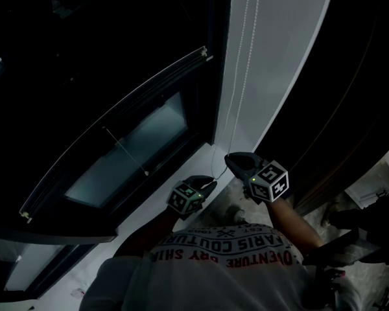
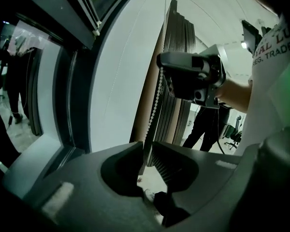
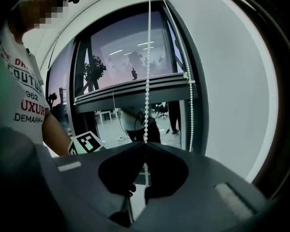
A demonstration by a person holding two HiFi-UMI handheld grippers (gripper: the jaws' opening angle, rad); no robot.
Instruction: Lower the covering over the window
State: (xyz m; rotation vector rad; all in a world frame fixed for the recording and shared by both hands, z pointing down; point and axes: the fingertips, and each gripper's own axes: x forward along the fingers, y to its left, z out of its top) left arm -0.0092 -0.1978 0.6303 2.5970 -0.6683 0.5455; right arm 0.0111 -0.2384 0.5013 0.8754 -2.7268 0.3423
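The dark blind's bottom rail [image 1: 117, 118] [image 3: 135, 93] hangs partway down the window. Its white bead chain [image 1: 236, 76] runs down the white wall beside the frame. My right gripper [image 1: 229, 159] [image 3: 145, 145] is shut on one strand of the chain [image 3: 147, 81], while a second strand [image 3: 189, 105] hangs free to its right. Just below it, my left gripper [image 1: 211, 183] [image 2: 145, 149] is open, with a narrow gap between its jaws. The chain [image 2: 157, 95] passes through that gap, and the pads do not press on it. The right gripper [image 2: 162, 62] shows above in the left gripper view.
A white window sill [image 1: 175, 180] runs below the frame. Dark folded panels [image 2: 176, 57] stand against the wall to the right of the chain. A person [image 2: 203, 124] stands behind near an office chair [image 2: 232, 134]. Clutter lies on the floor at right [image 1: 369, 193].
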